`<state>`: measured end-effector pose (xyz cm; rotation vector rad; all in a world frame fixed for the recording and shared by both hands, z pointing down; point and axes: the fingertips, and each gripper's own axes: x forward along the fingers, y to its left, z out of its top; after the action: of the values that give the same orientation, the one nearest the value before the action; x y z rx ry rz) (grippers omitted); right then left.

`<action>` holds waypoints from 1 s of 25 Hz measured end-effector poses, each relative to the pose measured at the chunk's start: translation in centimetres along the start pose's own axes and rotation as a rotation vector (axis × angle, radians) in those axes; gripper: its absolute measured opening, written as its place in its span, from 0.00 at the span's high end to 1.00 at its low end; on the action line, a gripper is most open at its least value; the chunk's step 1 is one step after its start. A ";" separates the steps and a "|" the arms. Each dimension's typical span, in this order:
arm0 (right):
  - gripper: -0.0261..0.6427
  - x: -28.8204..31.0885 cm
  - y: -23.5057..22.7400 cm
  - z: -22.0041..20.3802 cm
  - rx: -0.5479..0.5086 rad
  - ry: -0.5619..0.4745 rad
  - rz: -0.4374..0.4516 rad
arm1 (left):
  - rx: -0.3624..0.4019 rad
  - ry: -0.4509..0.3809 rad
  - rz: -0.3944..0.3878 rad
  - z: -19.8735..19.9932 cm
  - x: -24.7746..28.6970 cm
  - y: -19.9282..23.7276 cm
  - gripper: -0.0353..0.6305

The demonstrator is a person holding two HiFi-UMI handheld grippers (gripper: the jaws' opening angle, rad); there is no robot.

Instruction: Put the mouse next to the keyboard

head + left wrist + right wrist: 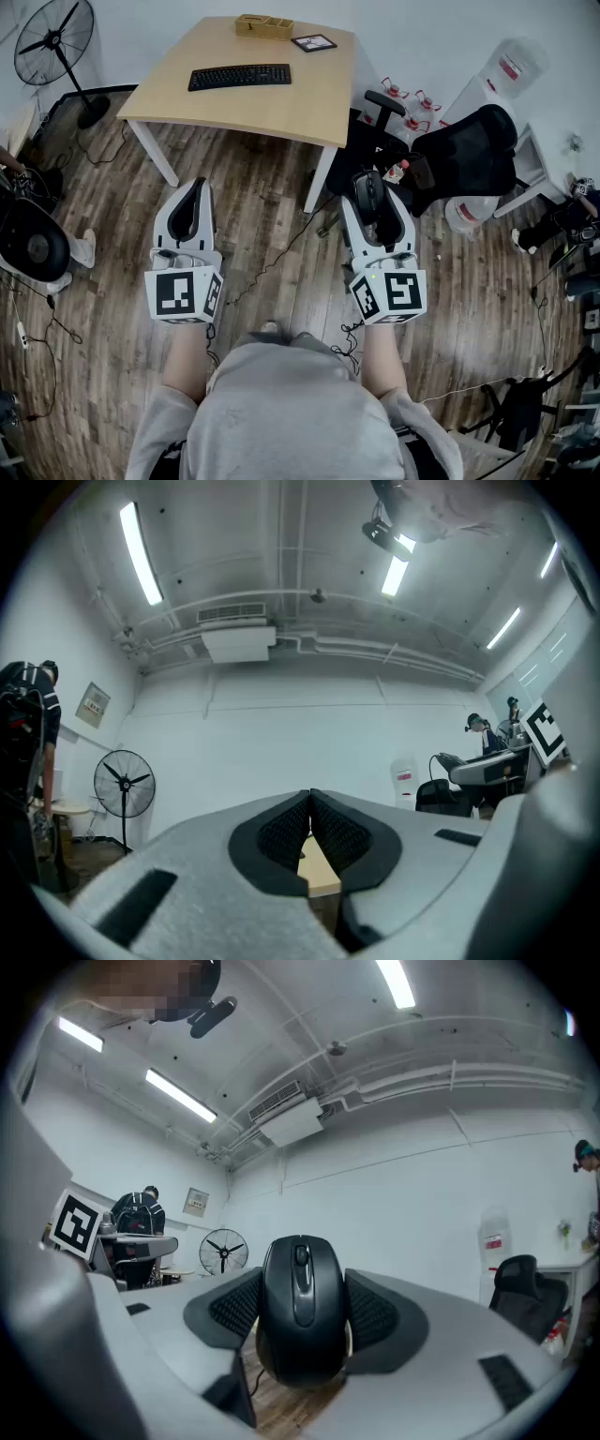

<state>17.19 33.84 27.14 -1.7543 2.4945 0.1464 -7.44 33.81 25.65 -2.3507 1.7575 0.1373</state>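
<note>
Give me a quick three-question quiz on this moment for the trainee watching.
1. True or false: the jaws of the left gripper are together with nothing between them.
2. The right gripper holds: A) a cup, B) the mouse, C) a pen?
3. Fill in: the keyboard lies on the ____.
Key: 1 true; 2 B; 3 table.
</note>
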 end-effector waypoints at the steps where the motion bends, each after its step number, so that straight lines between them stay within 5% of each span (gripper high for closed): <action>1: 0.57 -0.1 0.2 0.1 0.008 -0.002 0.003 | -0.007 -0.001 0.014 0.0 -0.3 0.4 0.93; 10: 0.57 -1.1 1.1 0.9 0.028 -0.012 0.040 | -0.017 0.003 0.057 0.4 -2.6 0.5 0.93; 25: 0.57 -1.5 0.0 0.8 0.027 -0.010 0.014 | -0.024 0.002 0.018 0.3 -1.9 -0.7 0.93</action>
<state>17.70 35.37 26.55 -1.7224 2.4898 0.1215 -7.28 35.87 25.86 -2.3534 1.7878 0.1592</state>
